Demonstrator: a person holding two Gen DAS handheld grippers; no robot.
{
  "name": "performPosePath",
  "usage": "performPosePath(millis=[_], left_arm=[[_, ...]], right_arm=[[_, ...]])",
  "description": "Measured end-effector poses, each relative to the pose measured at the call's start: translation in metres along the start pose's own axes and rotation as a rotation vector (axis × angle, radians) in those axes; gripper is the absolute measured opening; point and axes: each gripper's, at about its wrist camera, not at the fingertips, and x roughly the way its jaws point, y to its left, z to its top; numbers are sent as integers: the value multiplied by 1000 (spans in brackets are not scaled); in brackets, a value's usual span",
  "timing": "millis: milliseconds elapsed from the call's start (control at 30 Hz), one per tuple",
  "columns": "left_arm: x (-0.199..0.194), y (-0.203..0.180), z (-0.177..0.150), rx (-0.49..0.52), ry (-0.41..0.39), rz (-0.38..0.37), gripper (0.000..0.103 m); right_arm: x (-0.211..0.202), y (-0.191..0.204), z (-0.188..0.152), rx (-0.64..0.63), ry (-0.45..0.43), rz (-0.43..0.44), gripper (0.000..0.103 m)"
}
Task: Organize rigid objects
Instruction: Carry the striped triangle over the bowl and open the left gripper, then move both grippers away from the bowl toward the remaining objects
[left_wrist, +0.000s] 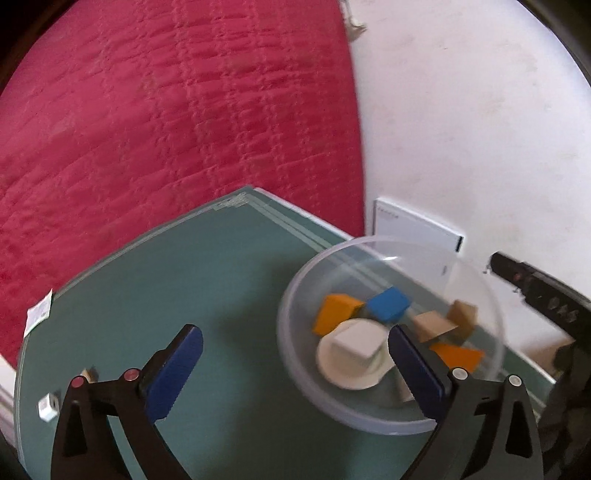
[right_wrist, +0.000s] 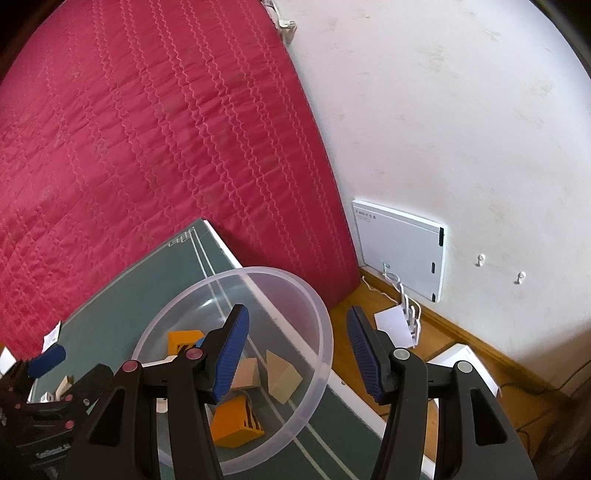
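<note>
Left tongs (left_wrist: 295, 369): spread wide, empty, poised over the green worktop (left_wrist: 184, 288) with the right pad at the near rim of the bowl.
Right tongs (right_wrist: 297, 350): spread wide, empty, hanging over the far right rim of the bowl, the right pad beyond the worktop edge.
Small pieces, far left (left_wrist: 48, 406): one white cube and one pale wooden piece (left_wrist: 88, 373) near the left corner of the worktop, well apart from the bowl; not yet collected.
White label (left_wrist: 38, 312): on the left worktop edge; part of the task or not, cannot tell.
Clear bowl (left_wrist: 295, 373): on the right side of the worktop, near its edge.
Bowl contents: orange block (left_wrist: 334, 312), white block (left_wrist: 356, 343) resting on a white disc (left_wrist: 347, 380), blue block (left_wrist: 388, 303), wooden blocks (left_wrist: 436, 326), second orange block (left_wrist: 460, 356); all inside the rim.
Progress, as judged: most blocks gathered; two small pieces at left outstanding.
Remaining, as judged: pick-up of the left pieces, likely by the left tongs, then release into the bowl.
Surroundings: red quilted bed (left_wrist: 166, 110) behind the worktop, white wall (right_wrist: 461, 110) at right.
</note>
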Motion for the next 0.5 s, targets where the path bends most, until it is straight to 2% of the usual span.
performPosePath(millis=[200,500], left_arm=[[5,17,-13,-51,49,35,102],[-4,31,-16,-71,24,84,102]], right_arm=[[0,11,-6,-41,-4,16,58],[0,28,-17,-103,-13,31,63]])
